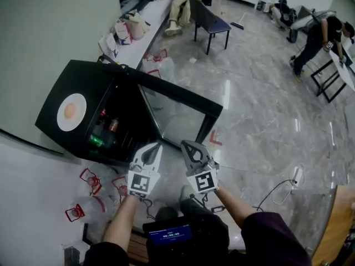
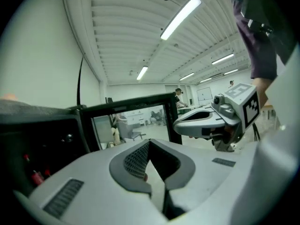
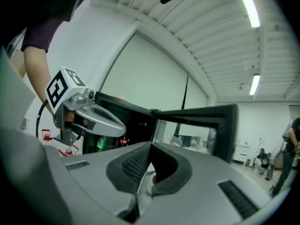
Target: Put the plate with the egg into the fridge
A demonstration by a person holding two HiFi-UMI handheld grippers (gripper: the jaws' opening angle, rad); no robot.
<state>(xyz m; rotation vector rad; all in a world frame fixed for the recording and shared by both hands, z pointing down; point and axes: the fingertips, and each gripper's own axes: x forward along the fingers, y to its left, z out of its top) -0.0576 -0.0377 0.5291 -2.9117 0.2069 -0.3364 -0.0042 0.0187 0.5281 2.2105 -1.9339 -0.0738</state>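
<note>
While the head view looks steeply down on the black fridge and its glass door, swung wide open, the two gripper views look level past that door and into the dark compartment. Each gripper view also catches the other gripper alongside. The left gripper and the right gripper hover side by side just before the open front, apart from it, each with its jaws pressed together on nothing. Only the head view shows the white plate: it lies on the fridge's top, outside the compartment, with the egg at its middle. Inside stand a green container and a reddish container.
</note>
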